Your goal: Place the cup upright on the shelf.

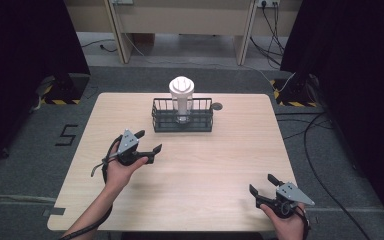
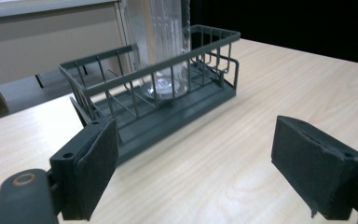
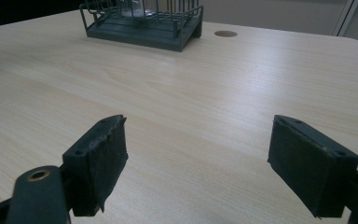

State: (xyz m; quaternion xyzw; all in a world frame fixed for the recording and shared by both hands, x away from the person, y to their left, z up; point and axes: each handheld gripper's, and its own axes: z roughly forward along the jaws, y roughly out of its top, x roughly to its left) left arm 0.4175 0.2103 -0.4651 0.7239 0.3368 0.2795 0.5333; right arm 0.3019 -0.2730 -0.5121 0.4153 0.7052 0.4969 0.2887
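Count: one dark wire basket [image 1: 182, 121] on the light wooden table [image 1: 205, 170], standing at the far middle; one clear tall container with a white lid [image 1: 181, 85] upright inside it; one small round hole [image 1: 217, 106] in the tabletop just right of the basket.

Two grippers, one per hand. Left gripper [image 1: 148, 141] — jaws spread wide, nothing between them, touching nothing; held above the table near the basket's front left corner. In the left gripper view the basket [image 2: 168, 88] sits close ahead, the container's clear base [image 2: 164, 86] resting on its floor.

Right gripper [image 1: 263, 184] — jaws likewise wide apart, empty, near the table's near right edge, well apart from the basket. In the right gripper view its pads [image 3: 103, 158] frame bare tabletop; basket [image 3: 144, 23] far off
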